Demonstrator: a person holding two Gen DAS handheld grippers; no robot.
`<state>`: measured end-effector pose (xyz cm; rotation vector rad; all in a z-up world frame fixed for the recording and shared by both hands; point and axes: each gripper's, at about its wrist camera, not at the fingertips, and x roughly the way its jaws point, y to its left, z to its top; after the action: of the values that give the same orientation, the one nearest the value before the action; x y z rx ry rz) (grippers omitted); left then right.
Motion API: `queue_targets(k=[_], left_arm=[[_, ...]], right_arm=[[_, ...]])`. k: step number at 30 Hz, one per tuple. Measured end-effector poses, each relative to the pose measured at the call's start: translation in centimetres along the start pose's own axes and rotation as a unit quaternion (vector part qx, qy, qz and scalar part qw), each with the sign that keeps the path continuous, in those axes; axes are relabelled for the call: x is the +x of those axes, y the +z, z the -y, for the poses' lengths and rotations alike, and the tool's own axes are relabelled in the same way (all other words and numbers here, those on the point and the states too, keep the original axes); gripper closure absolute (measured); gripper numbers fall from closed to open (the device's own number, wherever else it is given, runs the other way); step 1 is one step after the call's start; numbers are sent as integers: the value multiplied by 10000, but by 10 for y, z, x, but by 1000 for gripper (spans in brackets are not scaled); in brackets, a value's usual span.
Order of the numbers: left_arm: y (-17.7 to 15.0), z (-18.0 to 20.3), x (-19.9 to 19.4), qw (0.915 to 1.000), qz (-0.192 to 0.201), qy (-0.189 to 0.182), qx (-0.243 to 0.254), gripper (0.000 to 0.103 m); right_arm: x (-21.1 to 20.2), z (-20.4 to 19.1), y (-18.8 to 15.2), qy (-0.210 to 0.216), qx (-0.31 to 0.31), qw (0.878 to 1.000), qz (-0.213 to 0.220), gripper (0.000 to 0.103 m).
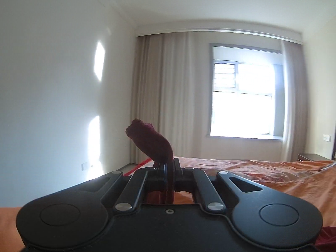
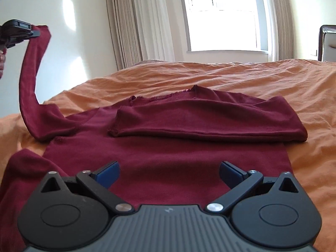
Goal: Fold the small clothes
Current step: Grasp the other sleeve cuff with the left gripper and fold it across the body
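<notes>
A dark red long-sleeved top [image 2: 168, 159] lies flat on the orange bed [image 2: 262, 84]. Its right sleeve [image 2: 210, 121] is folded across the chest. My left gripper [image 1: 169, 163] is shut on the cuff of the left sleeve [image 1: 151, 140], which sticks up past the fingertips. In the right wrist view the left gripper [image 2: 34, 32] holds that sleeve [image 2: 29, 79] high above the bed's left edge. My right gripper [image 2: 169, 174] is open and empty, low over the lower body of the top, with blue pads [image 2: 107, 175] spread wide.
The orange bedsheet [image 1: 273, 178] is wrinkled and stretches to the far wall. Beige curtains [image 1: 163, 96] and a bright window [image 1: 243, 100] stand behind the bed. A white wall [image 1: 52, 84] is on the left. A dark headboard [image 2: 326, 42] is at the right.
</notes>
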<state>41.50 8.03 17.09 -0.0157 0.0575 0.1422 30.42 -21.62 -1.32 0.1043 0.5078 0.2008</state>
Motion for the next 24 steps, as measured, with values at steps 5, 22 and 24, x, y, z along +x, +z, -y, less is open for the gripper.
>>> queue_targets(k=[5,22,24], left_arm=[[-18,100,17,9940,-20,-976,494,99],[-200,245,21,9447,-1901,-2463,1032,87],[-195,239,13,9412,-1968,-2523,1082,78]], right_arm=[[-28,26,11,-363,-3,9991,236,0],[-61,92,-22,-1111,137,9937,-55,0],[-60,93,-24,-1129,152,9935,-79,0]])
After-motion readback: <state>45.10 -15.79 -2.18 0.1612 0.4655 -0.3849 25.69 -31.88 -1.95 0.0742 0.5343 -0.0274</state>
